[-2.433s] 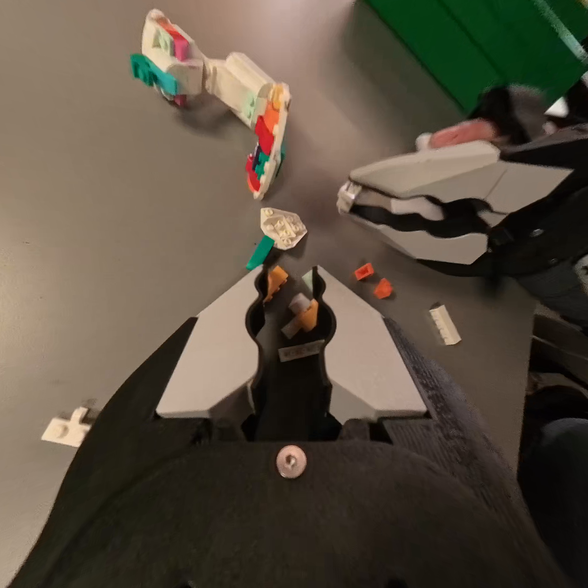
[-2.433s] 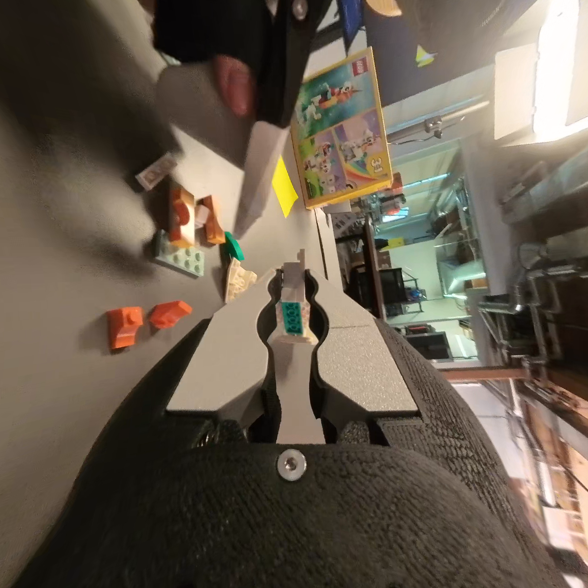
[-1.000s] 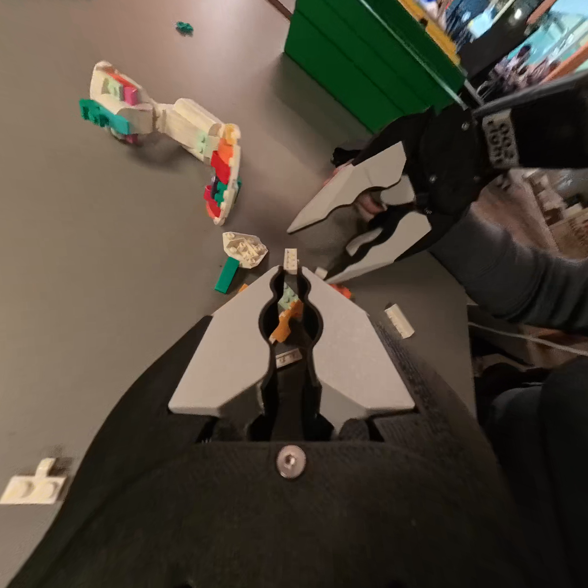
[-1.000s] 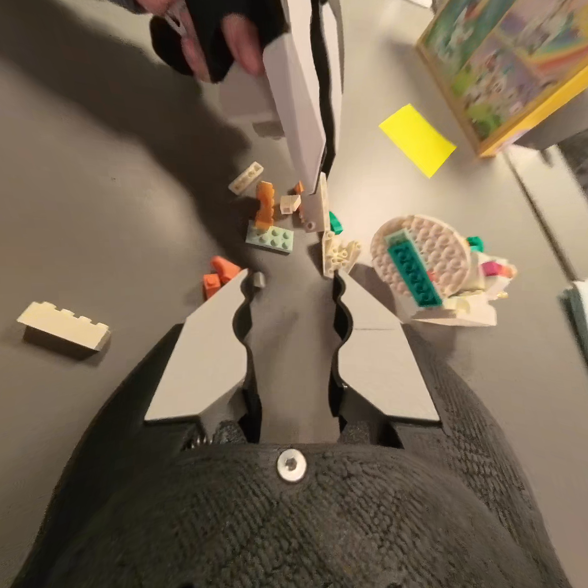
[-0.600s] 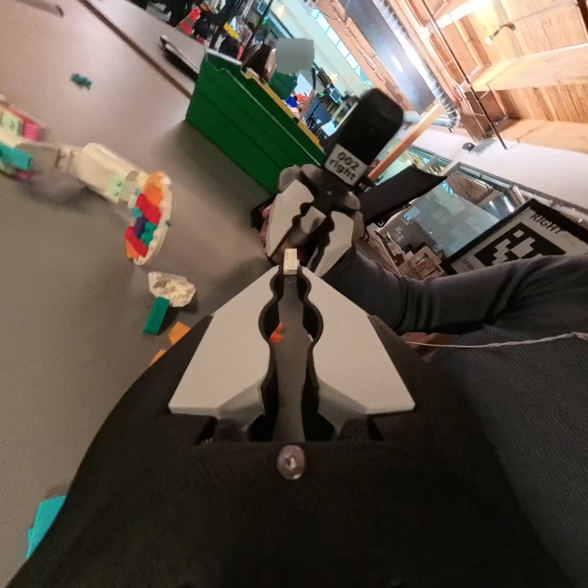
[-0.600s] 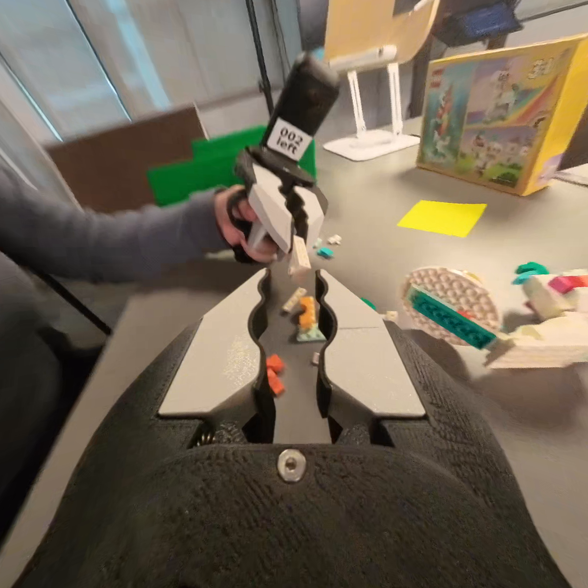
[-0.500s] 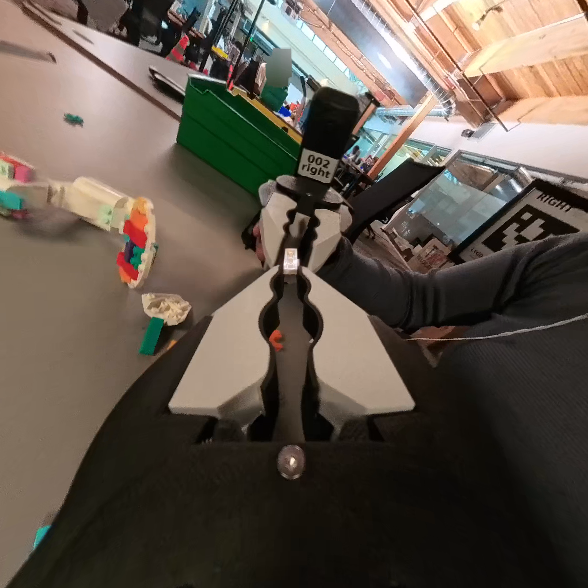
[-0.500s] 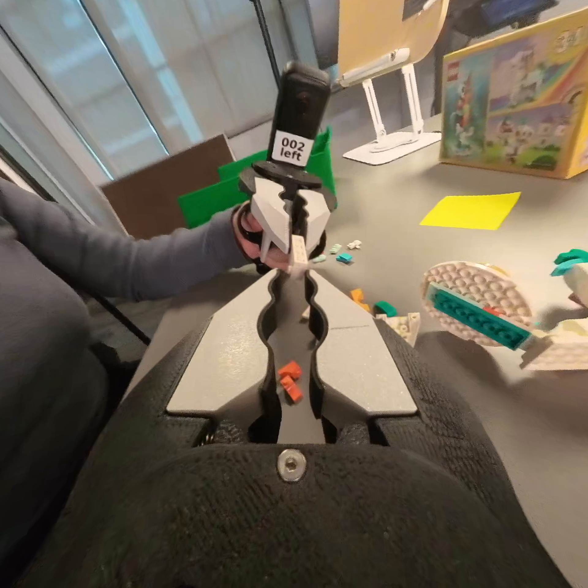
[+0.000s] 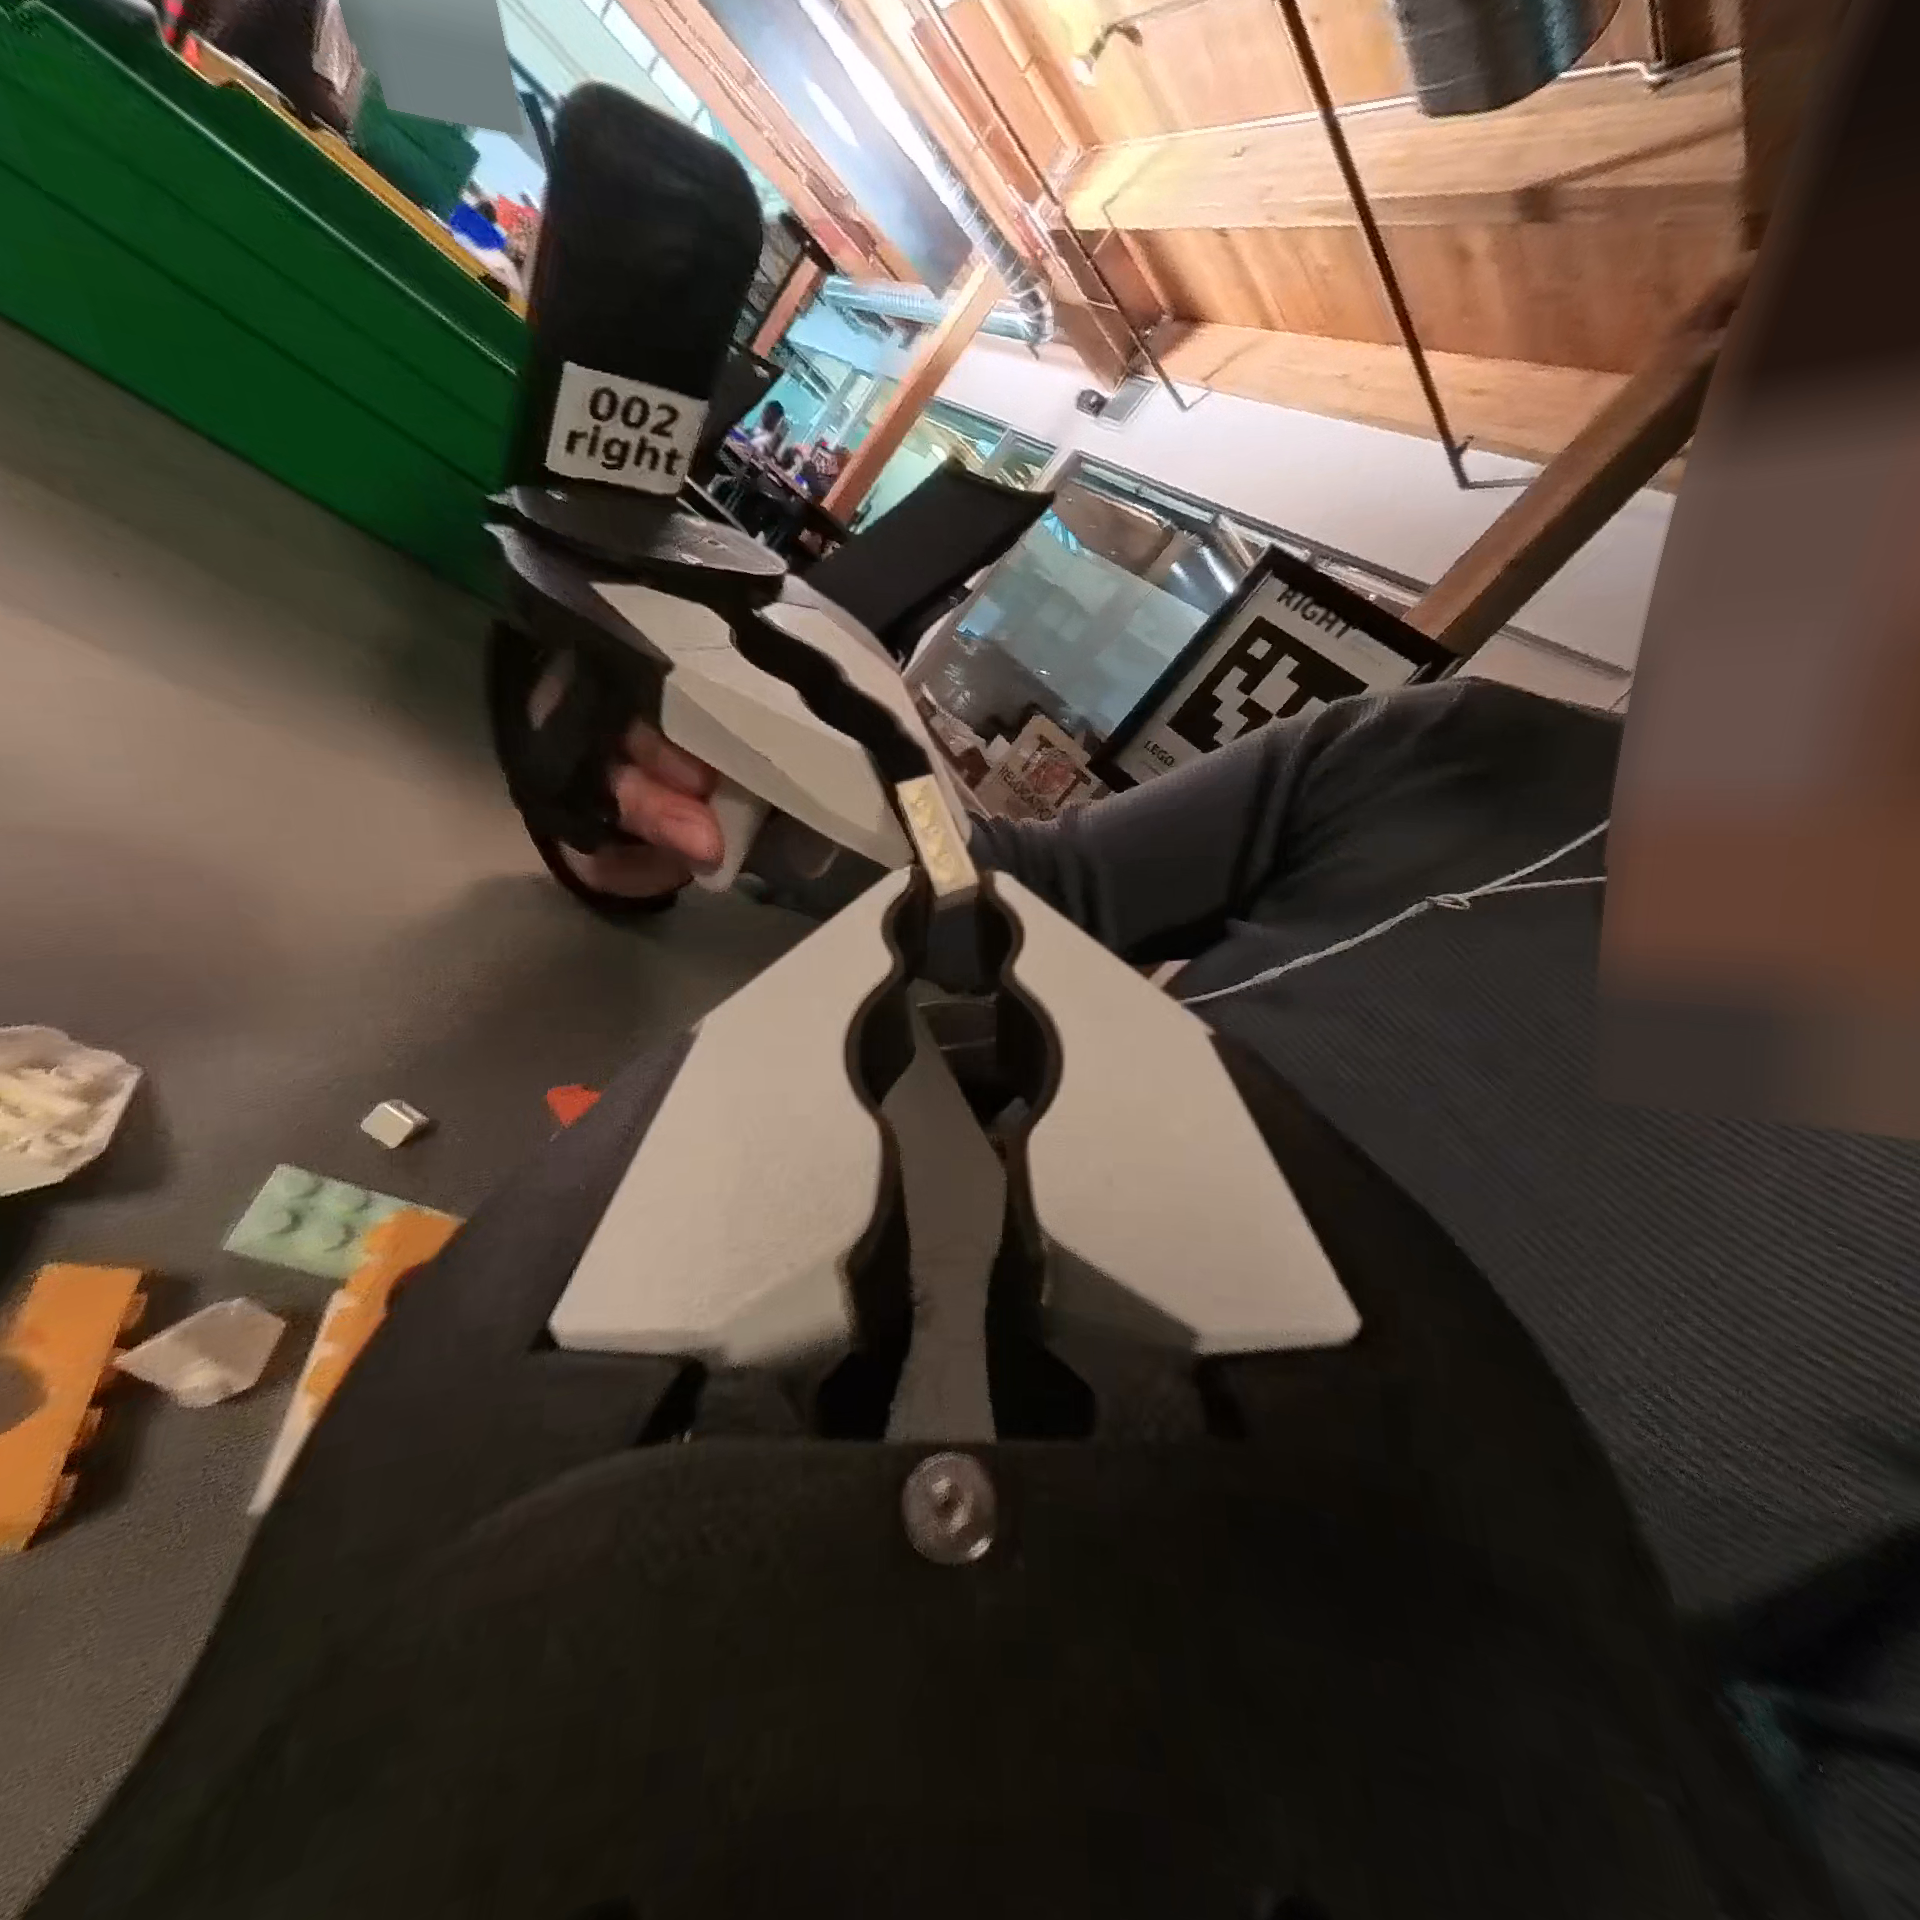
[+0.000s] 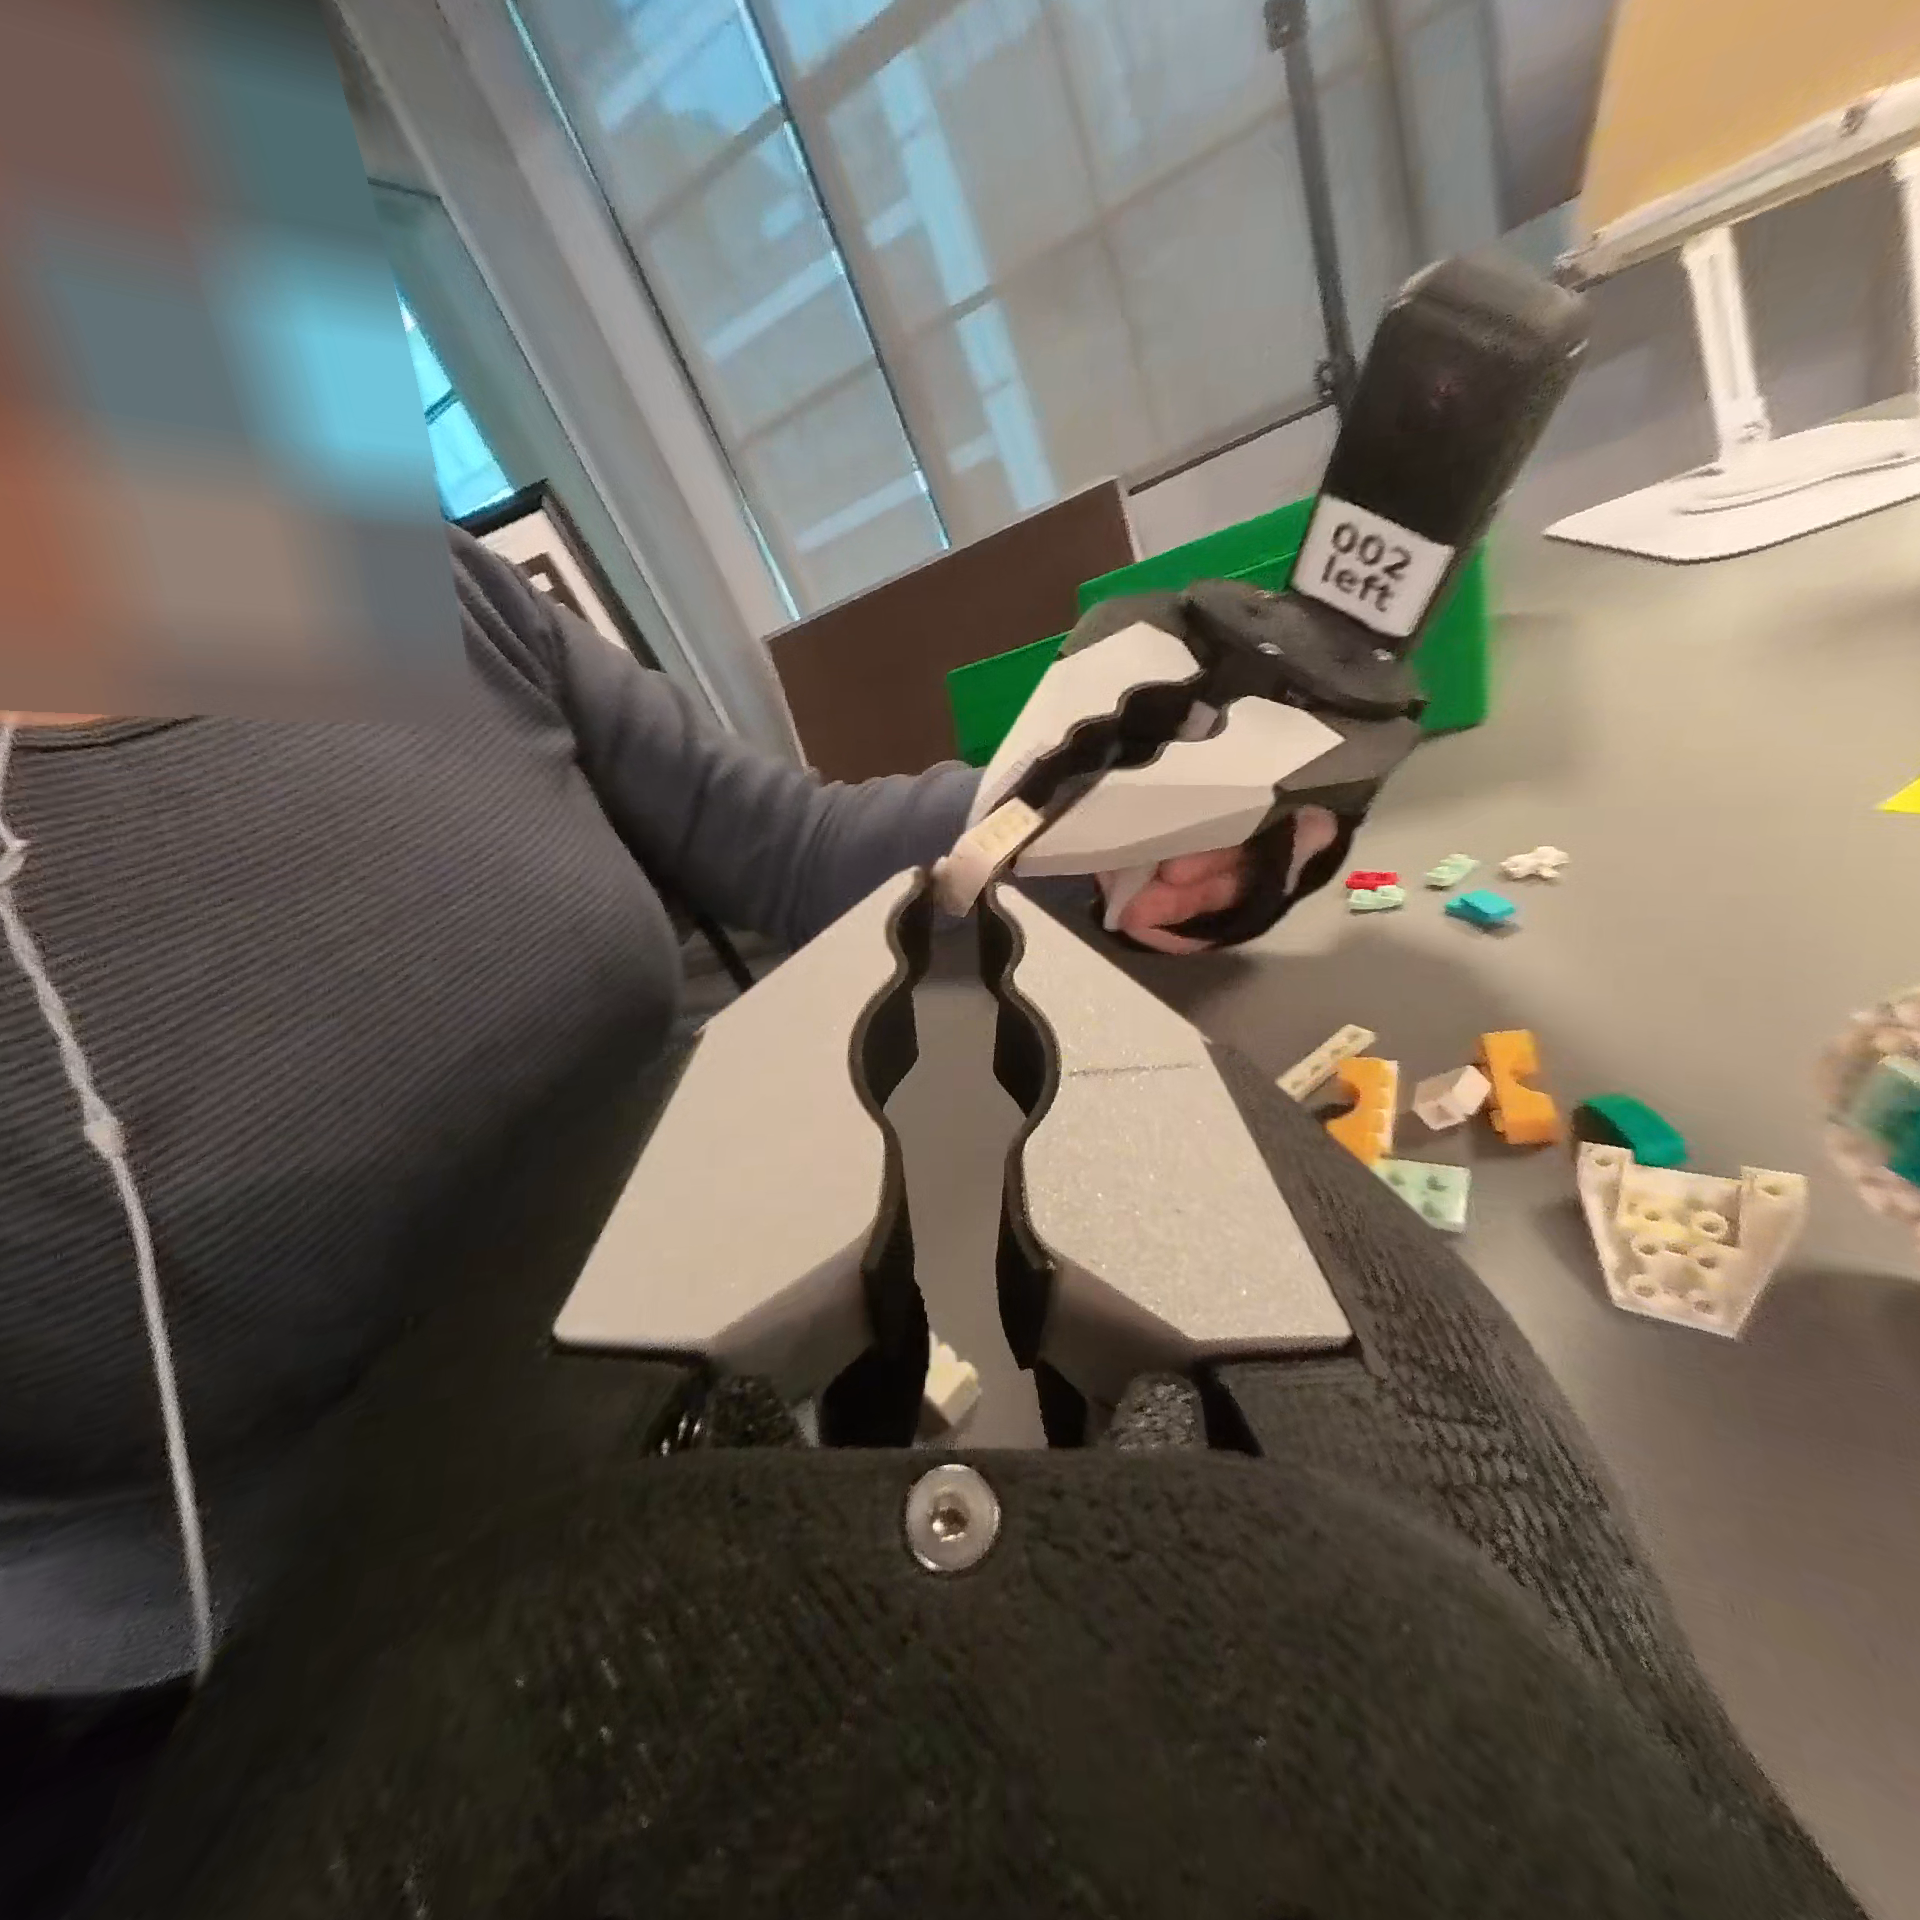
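My left gripper (image 9: 948, 888) is shut on a small white brick (image 9: 940, 836) and holds it in the air above the grey table (image 9: 208, 831). In the right wrist view the same brick (image 10: 997, 847) sticks out of the left gripper (image 10: 1003, 821). Its free end sits between the tips of my right gripper (image 10: 954, 891), whose jaws stand narrow around it. In the left wrist view the right gripper (image 9: 902, 805) reaches in from the upper left, its tips at the brick's far end. Both grippers meet tip to tip in front of a person's grey-sleeved torso (image 10: 312, 1039).
Loose pieces lie on the table: orange bricks (image 10: 1371, 1101), a mint plate (image 10: 1429, 1190), a cream wedge piece (image 10: 1683, 1247), a green piece (image 10: 1631, 1127), small bits farther off (image 10: 1481, 909). A green bin (image 10: 1226, 665) stands behind, and a white stand (image 10: 1766, 488) at the far right. Only a small space, under 4 cm, lies between the two pairs of fingers.
Both grippers rose off the table and turned to face each other. The left carried the white brick up. The right, open a second ago, has narrowed around the brick's free end.
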The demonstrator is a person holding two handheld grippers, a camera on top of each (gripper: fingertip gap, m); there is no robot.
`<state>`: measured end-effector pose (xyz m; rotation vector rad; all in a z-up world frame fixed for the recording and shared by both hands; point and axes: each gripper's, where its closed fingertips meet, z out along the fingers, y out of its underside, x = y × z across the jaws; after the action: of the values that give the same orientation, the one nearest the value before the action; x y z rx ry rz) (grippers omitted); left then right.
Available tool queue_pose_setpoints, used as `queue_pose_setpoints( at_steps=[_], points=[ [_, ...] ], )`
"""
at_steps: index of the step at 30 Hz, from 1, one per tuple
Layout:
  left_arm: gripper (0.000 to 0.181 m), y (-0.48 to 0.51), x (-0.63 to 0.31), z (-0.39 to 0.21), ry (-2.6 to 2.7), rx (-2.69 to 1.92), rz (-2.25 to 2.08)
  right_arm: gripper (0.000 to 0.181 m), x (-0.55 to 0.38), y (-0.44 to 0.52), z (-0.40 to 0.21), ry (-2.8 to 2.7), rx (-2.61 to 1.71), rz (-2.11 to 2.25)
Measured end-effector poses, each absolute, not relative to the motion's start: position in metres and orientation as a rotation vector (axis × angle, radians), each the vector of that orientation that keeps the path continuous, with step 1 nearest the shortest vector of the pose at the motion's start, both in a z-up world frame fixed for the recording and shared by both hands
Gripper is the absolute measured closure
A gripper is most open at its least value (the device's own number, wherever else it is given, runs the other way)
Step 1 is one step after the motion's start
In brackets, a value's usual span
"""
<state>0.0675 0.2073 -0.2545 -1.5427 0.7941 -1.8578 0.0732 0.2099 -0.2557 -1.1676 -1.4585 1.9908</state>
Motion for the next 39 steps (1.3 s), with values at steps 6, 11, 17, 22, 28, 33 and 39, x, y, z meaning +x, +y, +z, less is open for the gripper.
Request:
queue_pose_setpoints(
  at_steps=[6, 11, 17, 22, 28, 33, 39],
  points=[
    [0.175, 0.247, 0.059, -0.271, 0.752, -1.649, -1.311, 0.174, 0.062, 0.251, -0.274, -1.307, -1.388, 1.729],
    [0.175, 0.255, 0.057, -0.274, 0.804, -1.644, -1.064, 0.173, 0.058, 0.26, -0.276, -1.224, -1.438, 1.735],
    [0.145, 0.261, 0.058, -0.273, 0.784, -1.643, -0.962, 0.174, 0.058, 0.258, -0.272, -1.295, -1.376, 1.6],
    [0.174, 0.247, 0.066, -0.272, 0.867, -1.63, -1.052, 0.174, 0.059, 0.247, -0.273, -1.409, -1.3, 1.492],
    [0.175, 0.238, 0.03, -0.222, 0.684, -1.41, -1.394, 0.174, 0.065, 0.261, -0.311, -1.589, -1.373, 1.118],
    [0.175, 0.258, 0.02, -0.248, 0.643, -1.586, -1.256, 0.159, 0.067, 0.277, -0.35, -1.698, -1.544, 0.867],
    [0.175, 0.258, 0.032, -0.27, 0.655, -1.706, -1.309, 0.12, 0.066, 0.283, -0.349, -1.698, -1.496, 0.738]
  ],
)
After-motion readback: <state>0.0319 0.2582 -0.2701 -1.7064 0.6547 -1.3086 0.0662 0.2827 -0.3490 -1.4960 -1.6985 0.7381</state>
